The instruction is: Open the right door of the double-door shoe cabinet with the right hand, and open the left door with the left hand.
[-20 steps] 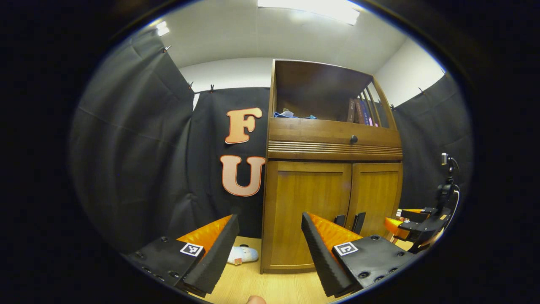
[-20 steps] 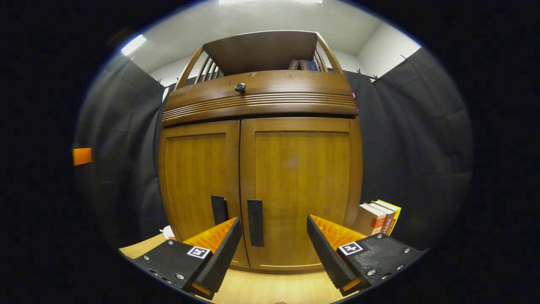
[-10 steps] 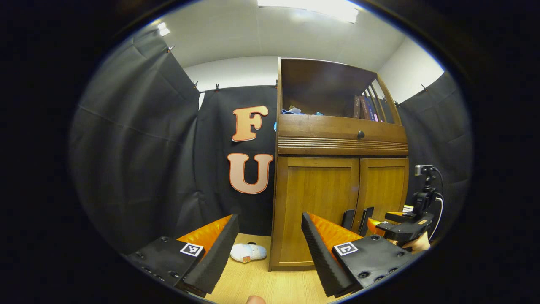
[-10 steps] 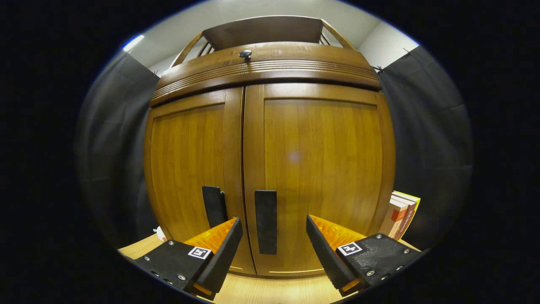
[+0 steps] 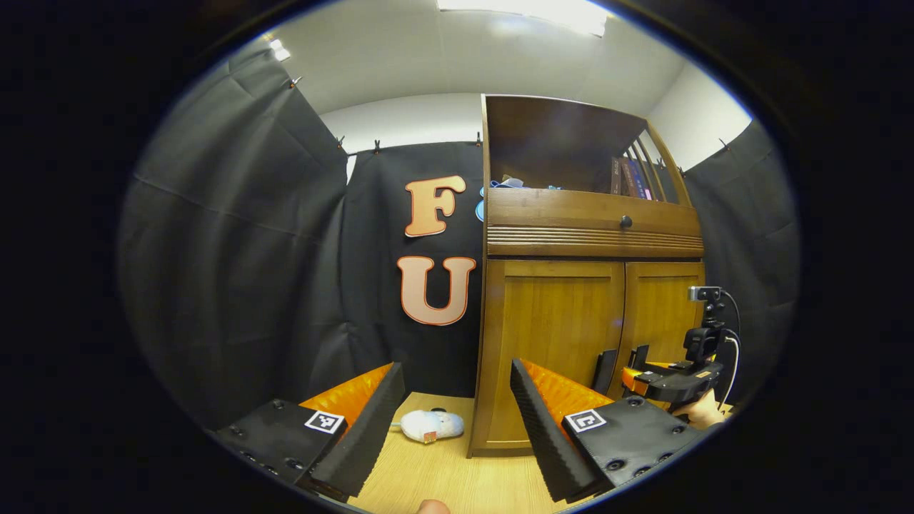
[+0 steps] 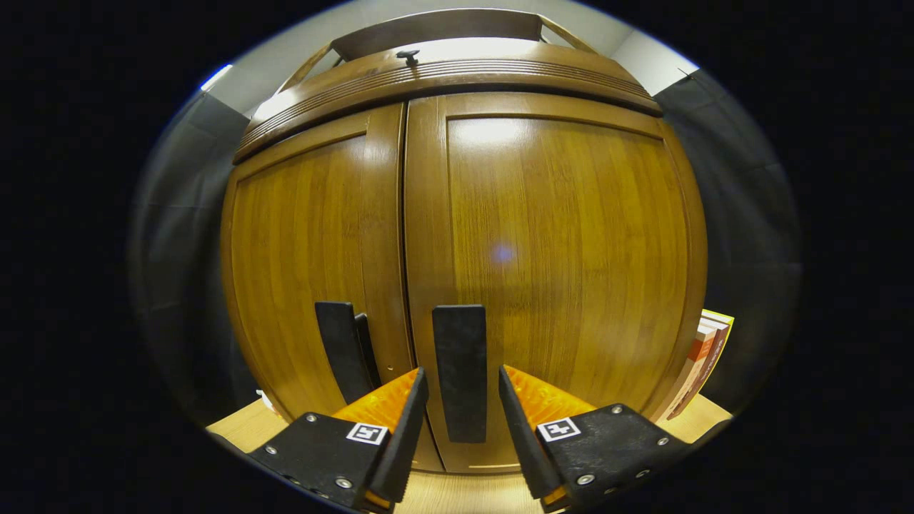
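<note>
The wooden shoe cabinet (image 5: 593, 243) stands with both lower doors closed. In the right gripper view, the right door (image 6: 564, 250) carries a dark upright handle (image 6: 460, 371) that sits between the fingers of my right gripper (image 6: 463, 378); the jaws are narrowed around it, with thin gaps on both sides. The left door (image 6: 307, 250) has its own dark handle (image 6: 341, 350) just to the left. My left gripper (image 5: 457, 400) hangs open, well back from the cabinet and off its left front corner. From there I see the right gripper (image 5: 664, 382) at the handles, held by a hand (image 5: 703, 412).
A white soft toy (image 5: 428, 425) lies on the wooden floor beside the cabinet's left side. Books (image 6: 703, 364) lean against the cabinet's right side. A drawer with a round knob (image 5: 625, 221) sits above the doors, and an open shelf with books (image 5: 628, 178) tops it.
The right gripper has moved in close to the doors and narrowed its jaws around the right door's handle. The left gripper's view has drifted left; it stays open.
</note>
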Demonstrator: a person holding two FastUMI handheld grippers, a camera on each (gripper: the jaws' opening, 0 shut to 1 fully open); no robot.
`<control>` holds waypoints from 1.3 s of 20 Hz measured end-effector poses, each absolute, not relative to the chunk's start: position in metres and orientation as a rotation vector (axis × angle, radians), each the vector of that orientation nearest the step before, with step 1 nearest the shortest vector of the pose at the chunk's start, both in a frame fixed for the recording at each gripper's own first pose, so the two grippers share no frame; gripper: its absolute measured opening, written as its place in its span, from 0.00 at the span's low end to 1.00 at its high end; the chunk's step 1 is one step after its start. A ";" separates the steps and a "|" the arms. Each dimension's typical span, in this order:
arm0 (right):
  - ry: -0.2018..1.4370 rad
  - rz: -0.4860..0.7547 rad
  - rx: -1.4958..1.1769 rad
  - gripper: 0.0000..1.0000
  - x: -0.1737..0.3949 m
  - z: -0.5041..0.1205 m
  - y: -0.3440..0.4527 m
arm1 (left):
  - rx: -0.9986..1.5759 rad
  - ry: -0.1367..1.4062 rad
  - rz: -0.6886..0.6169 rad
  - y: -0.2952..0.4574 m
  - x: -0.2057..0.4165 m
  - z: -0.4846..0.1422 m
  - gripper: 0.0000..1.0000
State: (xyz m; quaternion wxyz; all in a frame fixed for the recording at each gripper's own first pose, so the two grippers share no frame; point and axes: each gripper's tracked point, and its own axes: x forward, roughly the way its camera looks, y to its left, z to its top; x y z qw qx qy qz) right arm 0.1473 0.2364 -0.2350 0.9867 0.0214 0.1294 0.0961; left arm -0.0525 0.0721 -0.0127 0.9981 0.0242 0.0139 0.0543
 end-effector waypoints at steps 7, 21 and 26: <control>0.279 0.194 0.050 0.31 0.141 -0.238 0.235 | 0.040 0.031 0.098 0.066 -0.052 -0.013 0.94; 0.263 0.272 0.029 0.27 0.035 -0.214 0.179 | 0.017 0.034 0.026 0.033 -0.046 -0.016 0.96; 0.266 0.269 0.023 0.29 0.004 -0.205 0.150 | 0.009 0.028 0.003 0.023 -0.047 -0.015 0.96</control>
